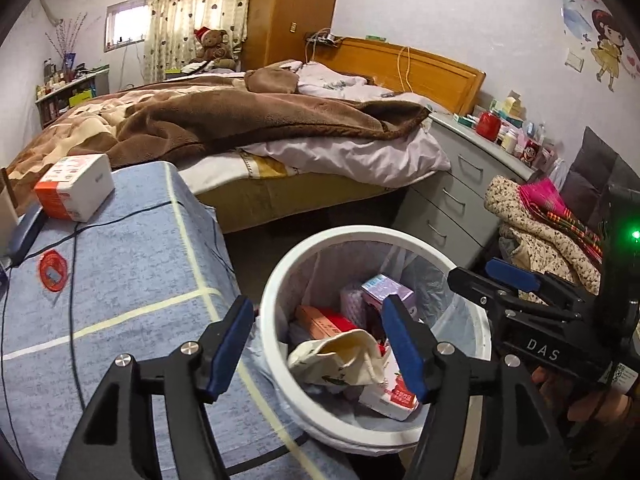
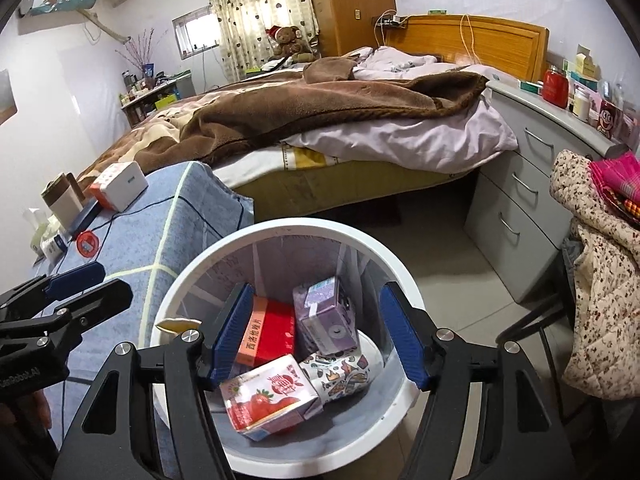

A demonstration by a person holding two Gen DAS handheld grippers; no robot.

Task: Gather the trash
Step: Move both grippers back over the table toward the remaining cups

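right gripper: open, holds nothing, right over the bin | trash in bin: strawberry carton, red box, purple carton | left gripper: open, empty, at the bin's left edge, nearer the table | far: white box on the table, up and left, flat
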